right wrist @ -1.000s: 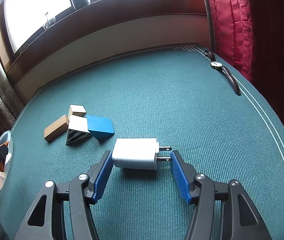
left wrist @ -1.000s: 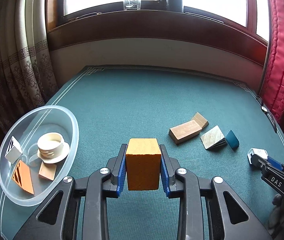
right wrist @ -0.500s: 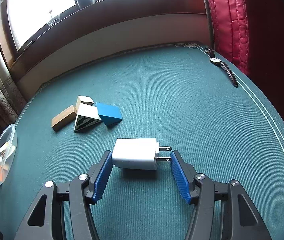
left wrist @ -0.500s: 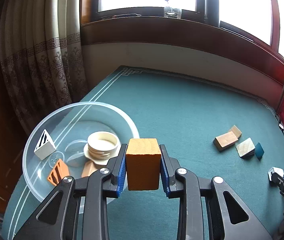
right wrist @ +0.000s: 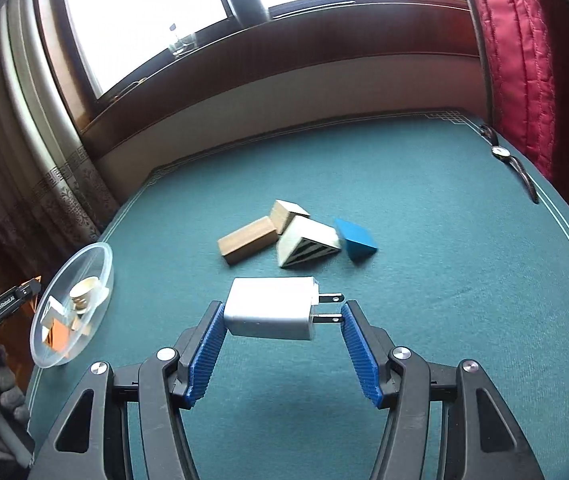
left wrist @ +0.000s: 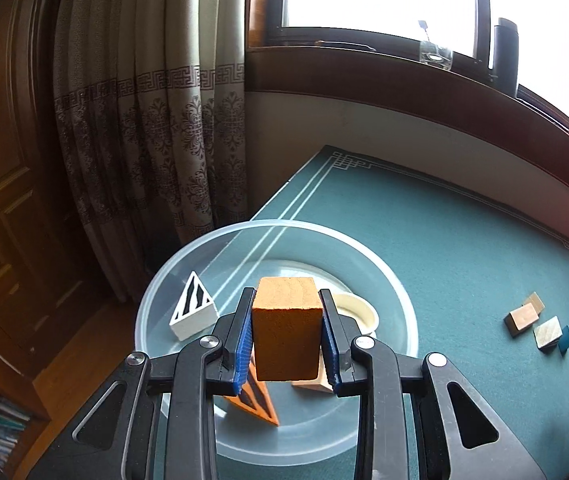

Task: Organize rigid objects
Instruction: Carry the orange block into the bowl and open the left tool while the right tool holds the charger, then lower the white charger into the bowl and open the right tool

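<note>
My left gripper point(left wrist: 286, 344) is shut on an orange block point(left wrist: 286, 328) and holds it above a clear plastic bowl point(left wrist: 400, 292). Inside the bowl lie a white striped wedge point(left wrist: 194, 308), an orange striped wedge point(left wrist: 258, 400), a cream cup point(left wrist: 354, 310) and a small wooden piece point(left wrist: 312, 384). My right gripper point(right wrist: 280, 320) is shut on a white charger point(right wrist: 270, 308), left pad on its body, right pad on its prongs, raised over the green table. Beyond it lie a wooden bar point(right wrist: 248, 240), a small cube point(right wrist: 286, 212), a striped wedge point(right wrist: 306, 242) and a blue block point(right wrist: 356, 240).
The bowl point(right wrist: 100, 256) sits at the table's left edge, beside patterned curtains point(left wrist: 144, 140). A wristwatch point(right wrist: 512, 164) lies at the far right edge near a red curtain point(right wrist: 524, 60). A glass point(left wrist: 434, 54) and a dark bottle point(left wrist: 504, 56) stand on the windowsill.
My left gripper has swung left with the orange block, from mid-table to over the bowl. My right gripper has risen with the charger and turned toward the bowl.
</note>
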{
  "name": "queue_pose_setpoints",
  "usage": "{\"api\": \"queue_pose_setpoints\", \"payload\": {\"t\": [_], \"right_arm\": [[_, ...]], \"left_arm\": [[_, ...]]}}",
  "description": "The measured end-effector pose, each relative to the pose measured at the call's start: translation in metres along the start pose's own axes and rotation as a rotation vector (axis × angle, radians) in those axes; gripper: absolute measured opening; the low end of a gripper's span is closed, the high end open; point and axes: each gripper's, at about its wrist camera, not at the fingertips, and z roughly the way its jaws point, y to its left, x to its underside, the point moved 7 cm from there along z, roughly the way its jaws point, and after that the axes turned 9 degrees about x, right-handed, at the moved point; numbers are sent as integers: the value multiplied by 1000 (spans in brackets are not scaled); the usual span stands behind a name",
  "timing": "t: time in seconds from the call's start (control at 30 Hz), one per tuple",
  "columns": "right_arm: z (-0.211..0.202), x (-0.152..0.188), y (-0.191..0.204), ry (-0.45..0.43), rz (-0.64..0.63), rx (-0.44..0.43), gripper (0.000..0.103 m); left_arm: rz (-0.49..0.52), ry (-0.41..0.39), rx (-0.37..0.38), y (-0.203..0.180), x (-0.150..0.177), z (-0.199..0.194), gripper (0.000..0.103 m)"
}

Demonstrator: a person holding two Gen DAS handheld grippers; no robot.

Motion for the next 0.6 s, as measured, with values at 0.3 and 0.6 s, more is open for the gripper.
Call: {"api": "queue_pose_setpoints", "payload": {"t": [0.3, 0.6], "right_arm": [[-16, -5, 99, -35, -133, -143, 62], [-28, -1, 165, -51, -220, -242, 62]], "left_arm": [[-29, -8, -30, 34, -11, -5, 30], [-68, -21, -8, 43, -19, -12, 62]]}}
